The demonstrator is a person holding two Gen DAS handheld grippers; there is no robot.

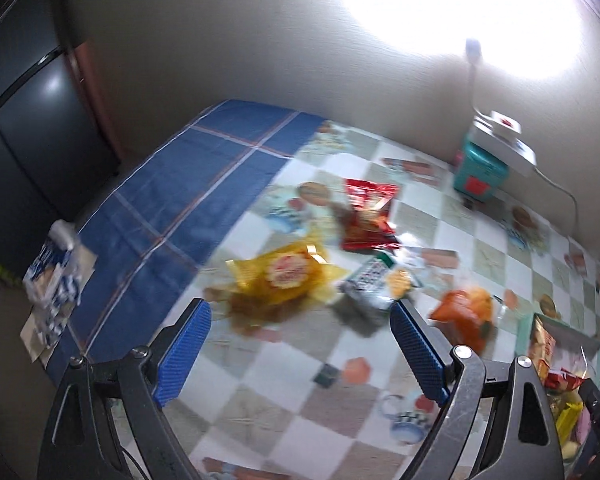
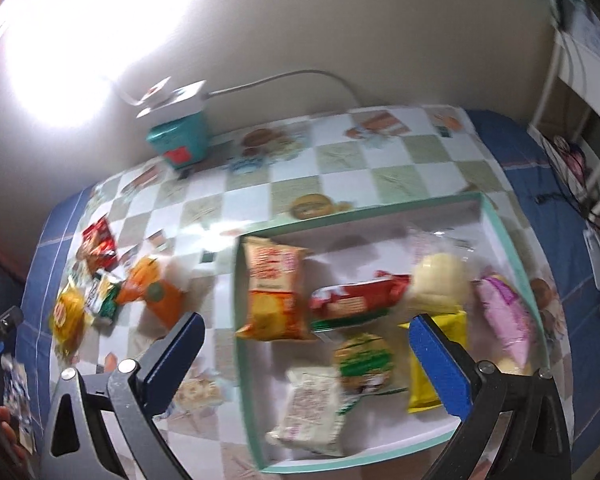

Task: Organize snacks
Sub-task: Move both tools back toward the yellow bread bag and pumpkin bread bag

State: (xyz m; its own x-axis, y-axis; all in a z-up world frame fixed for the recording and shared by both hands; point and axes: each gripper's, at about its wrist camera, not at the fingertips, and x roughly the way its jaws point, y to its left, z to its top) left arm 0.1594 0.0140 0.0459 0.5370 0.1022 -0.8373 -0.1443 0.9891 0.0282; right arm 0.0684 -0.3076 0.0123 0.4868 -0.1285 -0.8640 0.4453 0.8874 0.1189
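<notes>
My left gripper (image 1: 300, 316) is open and empty above the checked tablecloth, just short of a yellow snack packet (image 1: 284, 276). Beyond it lie a red packet (image 1: 366, 216), a silver and green packet (image 1: 374, 280) and an orange packet (image 1: 466, 312). My right gripper (image 2: 306, 332) is open and empty over a shallow teal-rimmed white box (image 2: 512, 236) that holds several snack packets, among them an orange chip bag (image 2: 274, 292) and a red packet (image 2: 356, 300). The loose packets show left of the box in the right wrist view: yellow (image 2: 66, 312), orange (image 2: 156, 292), red (image 2: 98, 244).
A teal box (image 1: 478, 172) with a white power strip and cable on top stands at the wall, also in the right wrist view (image 2: 180, 140). A blue and white packet (image 1: 54, 280) lies at the table's left edge. A white rack (image 2: 572, 92) stands at the far right.
</notes>
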